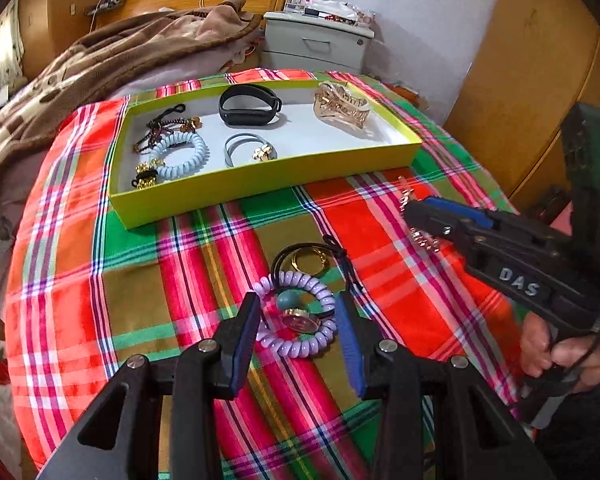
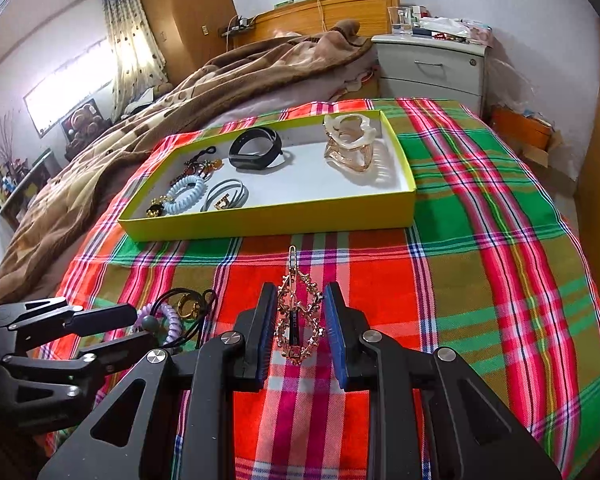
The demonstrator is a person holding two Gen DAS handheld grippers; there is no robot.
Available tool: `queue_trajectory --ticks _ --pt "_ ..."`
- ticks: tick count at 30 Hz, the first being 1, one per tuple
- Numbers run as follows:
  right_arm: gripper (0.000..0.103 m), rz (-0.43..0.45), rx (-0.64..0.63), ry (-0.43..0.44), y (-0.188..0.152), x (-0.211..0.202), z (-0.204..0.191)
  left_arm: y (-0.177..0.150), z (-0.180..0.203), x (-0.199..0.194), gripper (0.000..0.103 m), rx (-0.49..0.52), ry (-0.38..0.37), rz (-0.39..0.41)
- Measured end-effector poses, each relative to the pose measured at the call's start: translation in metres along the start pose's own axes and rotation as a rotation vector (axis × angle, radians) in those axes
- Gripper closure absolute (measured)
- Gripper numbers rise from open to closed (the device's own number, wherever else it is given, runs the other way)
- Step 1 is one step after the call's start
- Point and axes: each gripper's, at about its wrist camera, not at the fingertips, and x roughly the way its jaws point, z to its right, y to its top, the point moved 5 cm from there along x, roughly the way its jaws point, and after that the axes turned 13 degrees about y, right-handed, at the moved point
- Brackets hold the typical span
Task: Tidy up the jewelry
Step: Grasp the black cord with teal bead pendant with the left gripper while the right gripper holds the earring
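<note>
A yellow-green tray [image 1: 260,178] [image 2: 268,220] on the plaid cloth holds a black band [image 1: 250,105], a clear gold hair claw [image 1: 342,109], a pale blue coil tie [image 1: 182,156], a grey bracelet [image 1: 246,148] and beaded pieces. My left gripper [image 1: 298,316] is open around a lilac coil tie [image 1: 300,322] with a teal bead and a round charm; a black cord and gold ring [image 1: 308,262] lie just beyond. My right gripper [image 2: 300,312] is open around a gold hair clip [image 2: 300,312] lying on the cloth.
The plaid cloth [image 2: 480,240] covers a rounded surface that drops off at right. A brown blanket [image 1: 100,60] on a bed lies to the left, a grey nightstand [image 1: 316,42] behind the tray, and a wooden wardrobe [image 1: 520,80] at right.
</note>
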Motion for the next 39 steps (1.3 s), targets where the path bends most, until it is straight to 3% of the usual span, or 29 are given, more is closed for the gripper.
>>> queue_trajectory --ticks 14,25,39 --pt "0.078 0.025 0.012 0.013 -0.001 -0.009 0.003 -0.001 0.014 0.009 0.064 0.041 0.042 -0.015" --pt "0.078 0.030 0.018 0.012 -0.002 -0.011 0.004 0.003 0.007 0.006 0.085 -0.010 0.033 -0.003" --pt "0.078 0.042 0.017 0.003 -0.003 -0.017 0.001 0.008 0.000 -0.010 0.086 -0.034 0.035 0.050"
